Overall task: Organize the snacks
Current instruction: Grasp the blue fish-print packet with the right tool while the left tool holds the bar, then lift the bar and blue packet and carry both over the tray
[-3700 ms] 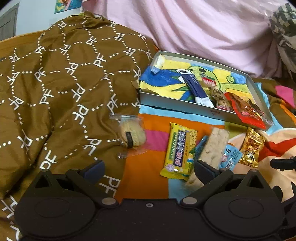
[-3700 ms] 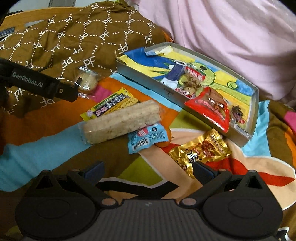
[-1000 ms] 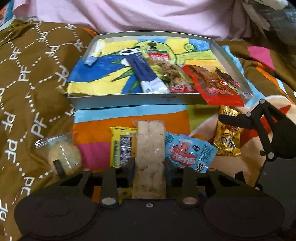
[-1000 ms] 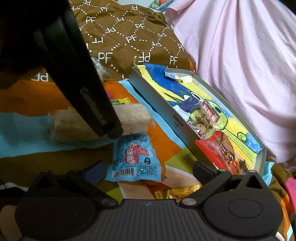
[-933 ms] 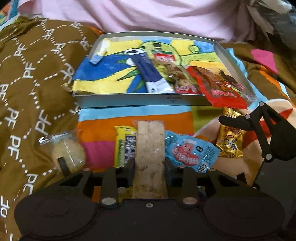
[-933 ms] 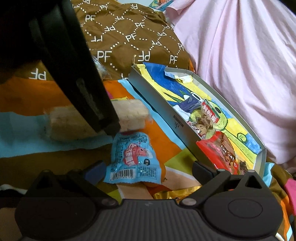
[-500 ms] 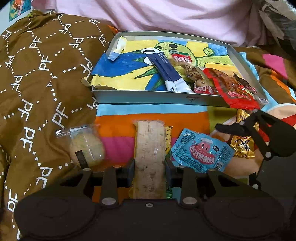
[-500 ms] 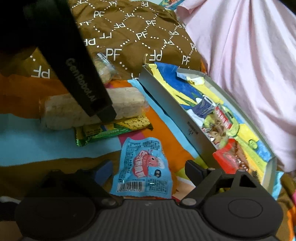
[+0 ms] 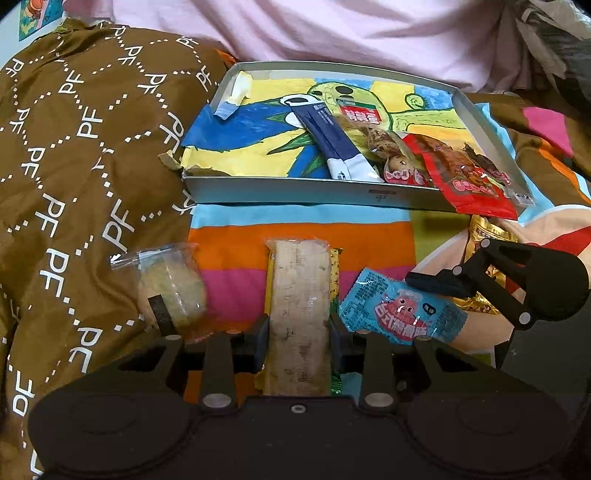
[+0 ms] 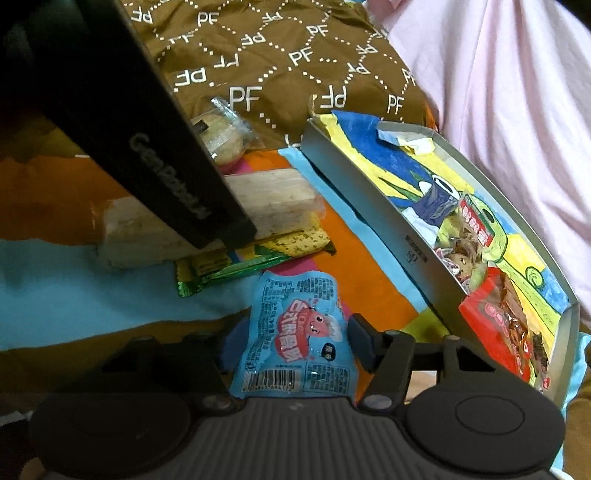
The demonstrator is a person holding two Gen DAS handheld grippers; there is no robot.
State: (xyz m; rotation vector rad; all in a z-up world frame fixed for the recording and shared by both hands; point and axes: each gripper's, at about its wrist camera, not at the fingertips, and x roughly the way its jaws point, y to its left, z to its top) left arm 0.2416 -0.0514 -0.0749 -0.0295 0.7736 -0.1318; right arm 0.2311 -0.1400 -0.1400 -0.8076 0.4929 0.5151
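Note:
My left gripper is shut on a long pale rice bar and holds it just above the blanket; the bar also shows in the right wrist view. My right gripper has its jaws closed in on both sides of a blue snack packet, which also shows in the left wrist view. A yellow-green packet lies under the bar. A grey tray with a drawing inside holds several snacks. A gold packet lies to the right.
A round cookie in clear wrap lies on the brown quilt at left. A pink cloth rises behind the tray. The left gripper's black body crosses the right wrist view.
My left gripper closed on the rice bar and lifted it. My right gripper moved in over the blue packet and its jaws narrowed around it.

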